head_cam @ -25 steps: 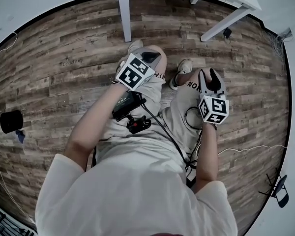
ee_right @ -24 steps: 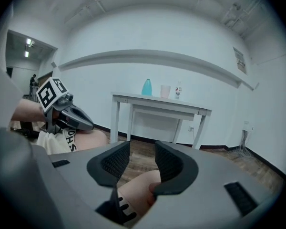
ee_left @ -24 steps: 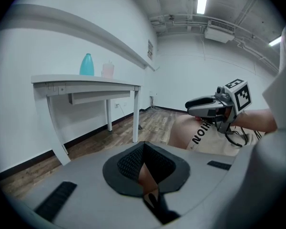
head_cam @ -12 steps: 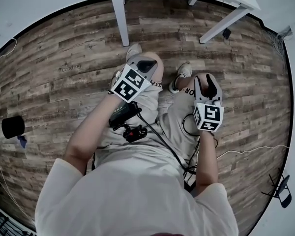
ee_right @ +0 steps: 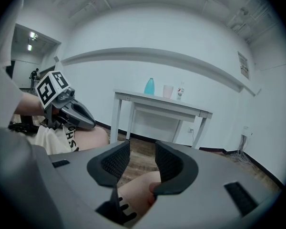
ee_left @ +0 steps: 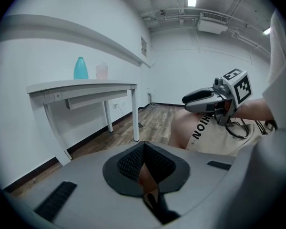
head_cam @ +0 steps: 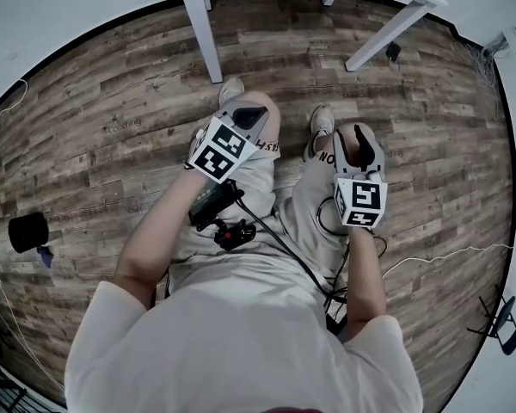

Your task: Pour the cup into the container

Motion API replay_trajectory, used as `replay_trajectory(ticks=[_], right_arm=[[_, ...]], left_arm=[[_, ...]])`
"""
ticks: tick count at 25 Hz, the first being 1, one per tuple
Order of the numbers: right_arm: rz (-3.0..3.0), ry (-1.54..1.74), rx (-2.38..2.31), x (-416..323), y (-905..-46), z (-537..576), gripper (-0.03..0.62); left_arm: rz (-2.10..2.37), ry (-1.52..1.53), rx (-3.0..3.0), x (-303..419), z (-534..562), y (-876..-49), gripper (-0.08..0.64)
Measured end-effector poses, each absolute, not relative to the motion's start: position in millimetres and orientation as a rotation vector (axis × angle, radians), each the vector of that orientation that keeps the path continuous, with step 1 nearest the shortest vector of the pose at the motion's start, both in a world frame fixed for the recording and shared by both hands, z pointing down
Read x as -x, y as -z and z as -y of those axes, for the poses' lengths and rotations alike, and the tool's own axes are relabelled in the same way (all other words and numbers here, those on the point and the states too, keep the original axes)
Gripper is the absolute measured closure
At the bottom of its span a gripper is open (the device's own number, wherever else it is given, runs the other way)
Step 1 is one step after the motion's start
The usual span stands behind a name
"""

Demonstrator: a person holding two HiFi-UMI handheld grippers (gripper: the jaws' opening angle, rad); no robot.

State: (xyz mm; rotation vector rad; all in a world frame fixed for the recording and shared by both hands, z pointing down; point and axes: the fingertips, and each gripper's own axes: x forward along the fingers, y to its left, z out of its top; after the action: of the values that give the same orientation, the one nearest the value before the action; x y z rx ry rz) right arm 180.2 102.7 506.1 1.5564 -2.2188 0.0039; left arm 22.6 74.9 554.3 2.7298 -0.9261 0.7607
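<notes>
In the left gripper view a teal container (ee_left: 81, 68) and a pale pink cup (ee_left: 101, 71) stand side by side on a white table (ee_left: 86, 88) across the room. The right gripper view shows the same container (ee_right: 149, 86), cup (ee_right: 168, 91) and table (ee_right: 157, 102). My left gripper (ee_left: 143, 149) is shut with nothing in it and rests over the person's left thigh (head_cam: 251, 114). My right gripper (ee_right: 142, 159) stands open with nothing between its pads, over the right knee (head_cam: 361, 136). Both grippers are far from the table.
The person sits on a wood-plank floor (head_cam: 112, 101) facing the table's legs (head_cam: 202, 41). A small bottle (ee_right: 180, 93) stands beside the cup. A black object (head_cam: 27, 231) lies on the floor at the left. Cables (head_cam: 279, 239) run across the lap.
The head view has shifted a little, so the table's front leg shows further left. Both grippers stay over the lap, each rolled slightly.
</notes>
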Motion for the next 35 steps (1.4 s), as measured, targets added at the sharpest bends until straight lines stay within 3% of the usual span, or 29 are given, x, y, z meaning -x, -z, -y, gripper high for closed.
replay_trajectory(ticks=[35], right_arm=[[2.245,-0.008,-1.547,-177.1,-507.2,-102.4,0.433]], left_arm=[[0.92,-0.744,-2.719,-22.6,-73.1,-554.8,0.549]])
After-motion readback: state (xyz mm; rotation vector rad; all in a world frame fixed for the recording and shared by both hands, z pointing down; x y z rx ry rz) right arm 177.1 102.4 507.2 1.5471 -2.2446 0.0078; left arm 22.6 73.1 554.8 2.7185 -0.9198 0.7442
